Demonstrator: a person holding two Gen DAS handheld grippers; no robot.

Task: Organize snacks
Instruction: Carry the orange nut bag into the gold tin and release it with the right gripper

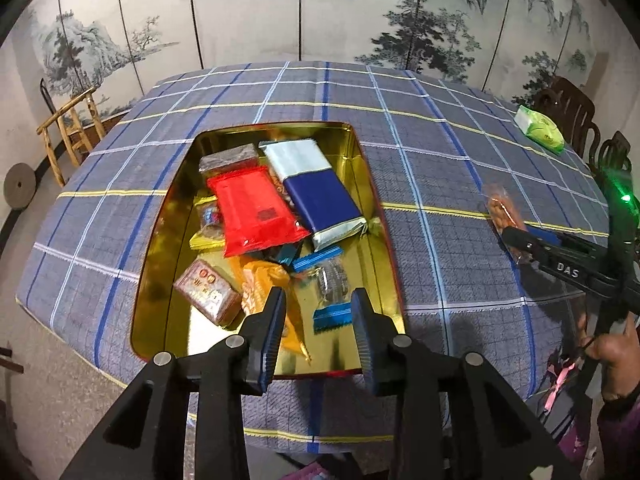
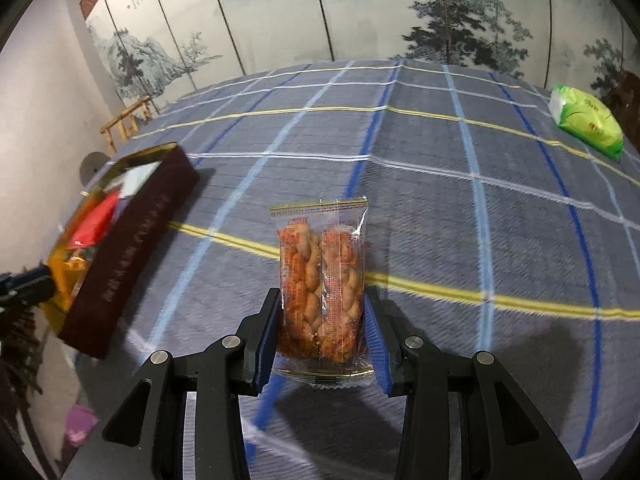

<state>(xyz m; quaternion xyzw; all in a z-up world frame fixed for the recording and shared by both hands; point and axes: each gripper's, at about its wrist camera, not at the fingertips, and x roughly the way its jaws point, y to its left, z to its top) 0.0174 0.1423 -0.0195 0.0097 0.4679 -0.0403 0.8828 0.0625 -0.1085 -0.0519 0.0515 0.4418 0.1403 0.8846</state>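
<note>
Above the checked desk (image 2: 440,184), the right hand-held gripper (image 2: 322,344) is pinching a snack packet (image 2: 320,280) lengthwise; the tin (image 1: 372,200) is lying leftward, beneath the left hand-held gripper (image 1: 318,340), spread empty.

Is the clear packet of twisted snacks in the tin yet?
Out. The right gripper grips the packet above the tablecloth, beside the tin.
</note>
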